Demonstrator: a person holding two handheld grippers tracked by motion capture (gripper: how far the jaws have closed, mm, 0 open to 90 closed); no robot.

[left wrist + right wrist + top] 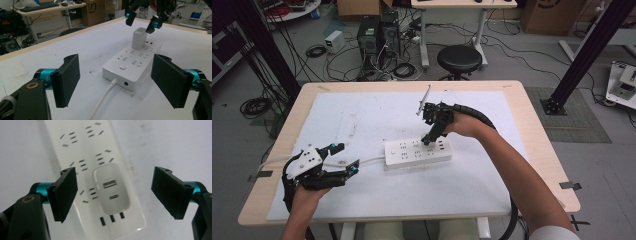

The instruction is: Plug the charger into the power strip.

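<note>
A white power strip [417, 152] lies at the middle of the table, and its white cable [371, 160] runs off to the left. A white USB charger [139, 38] stands plugged into the strip's far sockets. My right gripper [428, 141] points down just above the charger [112, 188], open, with one jaw on each side and neither touching it. My left gripper [347, 157] rests at the front left, open and with nothing between its jaws. It looks along the cable [105, 96] at the near end of the strip [130, 62].
A white sheet [362, 120] covers most of the wooden table [532, 130]. Beyond the far edge stand a black stool [459, 59] and computer towers [377, 35] among loose cables on the floor. A black frame post [584, 50] rises at the right.
</note>
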